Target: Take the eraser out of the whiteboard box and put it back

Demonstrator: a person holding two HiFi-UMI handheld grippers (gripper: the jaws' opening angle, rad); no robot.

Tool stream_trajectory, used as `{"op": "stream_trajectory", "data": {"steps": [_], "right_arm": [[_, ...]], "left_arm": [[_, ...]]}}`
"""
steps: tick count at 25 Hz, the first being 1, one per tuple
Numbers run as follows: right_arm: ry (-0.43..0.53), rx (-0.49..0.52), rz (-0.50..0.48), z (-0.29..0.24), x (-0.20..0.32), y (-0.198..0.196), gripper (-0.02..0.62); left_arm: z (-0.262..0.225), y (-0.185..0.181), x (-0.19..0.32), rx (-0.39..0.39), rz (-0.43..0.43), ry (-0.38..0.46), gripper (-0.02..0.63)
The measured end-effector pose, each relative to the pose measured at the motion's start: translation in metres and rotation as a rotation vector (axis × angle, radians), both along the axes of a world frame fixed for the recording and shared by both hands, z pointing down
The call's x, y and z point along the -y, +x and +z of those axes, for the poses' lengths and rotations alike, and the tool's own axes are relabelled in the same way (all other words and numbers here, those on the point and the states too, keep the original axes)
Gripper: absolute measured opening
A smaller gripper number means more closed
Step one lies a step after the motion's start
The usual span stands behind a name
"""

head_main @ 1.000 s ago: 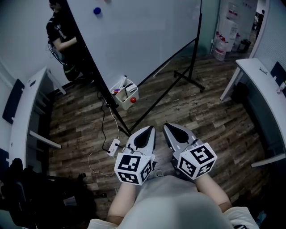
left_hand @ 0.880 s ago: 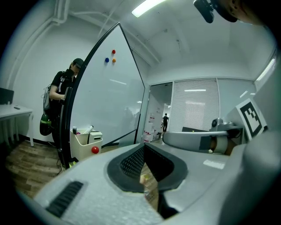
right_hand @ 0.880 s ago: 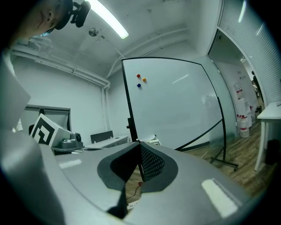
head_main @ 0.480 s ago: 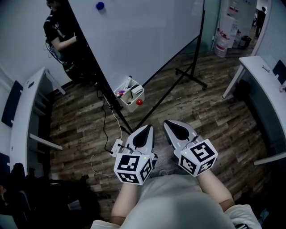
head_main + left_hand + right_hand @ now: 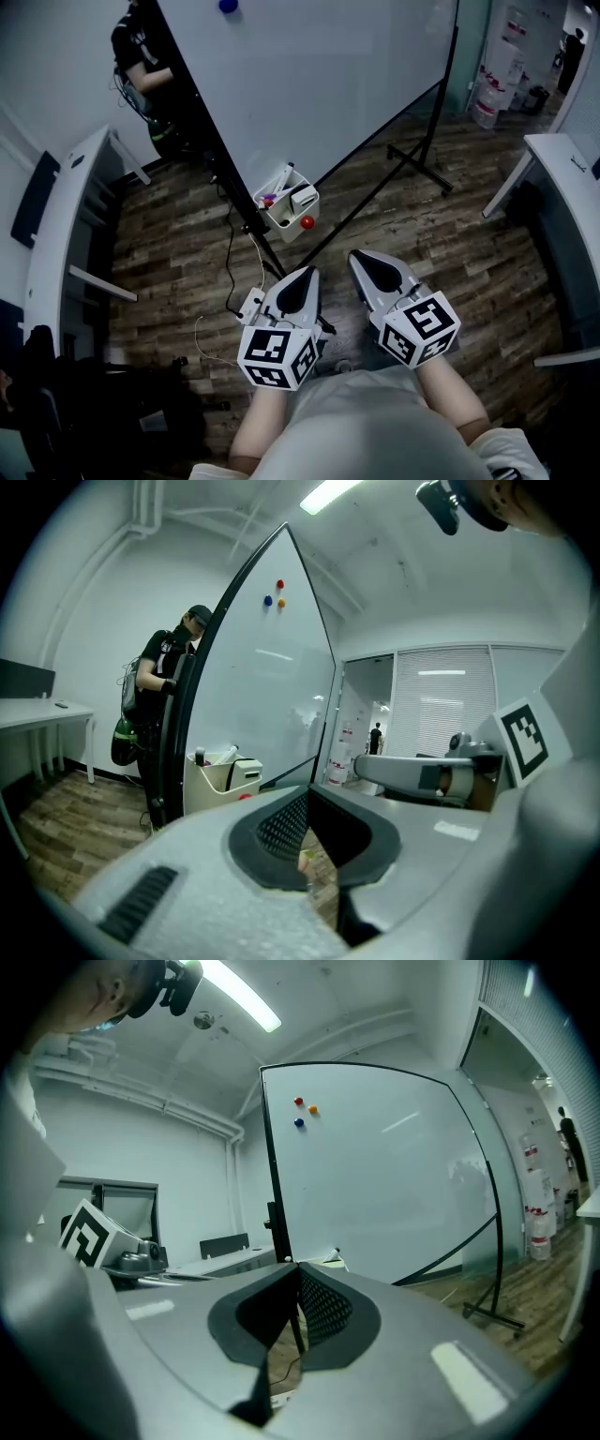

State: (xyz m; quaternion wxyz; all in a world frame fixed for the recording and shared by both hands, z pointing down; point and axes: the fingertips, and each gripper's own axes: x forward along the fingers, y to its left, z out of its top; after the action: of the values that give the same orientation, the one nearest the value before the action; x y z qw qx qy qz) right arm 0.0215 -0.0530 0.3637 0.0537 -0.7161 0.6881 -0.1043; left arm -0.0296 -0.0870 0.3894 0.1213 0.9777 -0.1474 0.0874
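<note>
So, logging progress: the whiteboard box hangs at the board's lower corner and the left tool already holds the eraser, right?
No: the left tool is shut and empty, as the left gripper view shows. The whiteboard box does hang at the board's lower corner.
</note>
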Motion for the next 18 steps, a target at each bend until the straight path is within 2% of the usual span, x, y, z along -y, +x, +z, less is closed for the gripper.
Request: {"op": "stream_trajectory", "data": {"steps": [12,18], "right_arm": [[-0.032,-0.075,-0.186,0.001,0.064,0.039,0.021],[-0.049,-0.1,-0.296,0.009,0.093,0.049,0.063]], "left_arm": [[0.005,0.034,0.054,0.002,-0.137,-0.016,0.006],[0.009,0.045,0.079,0.007,-0.212,-0.013,0.007]]}}
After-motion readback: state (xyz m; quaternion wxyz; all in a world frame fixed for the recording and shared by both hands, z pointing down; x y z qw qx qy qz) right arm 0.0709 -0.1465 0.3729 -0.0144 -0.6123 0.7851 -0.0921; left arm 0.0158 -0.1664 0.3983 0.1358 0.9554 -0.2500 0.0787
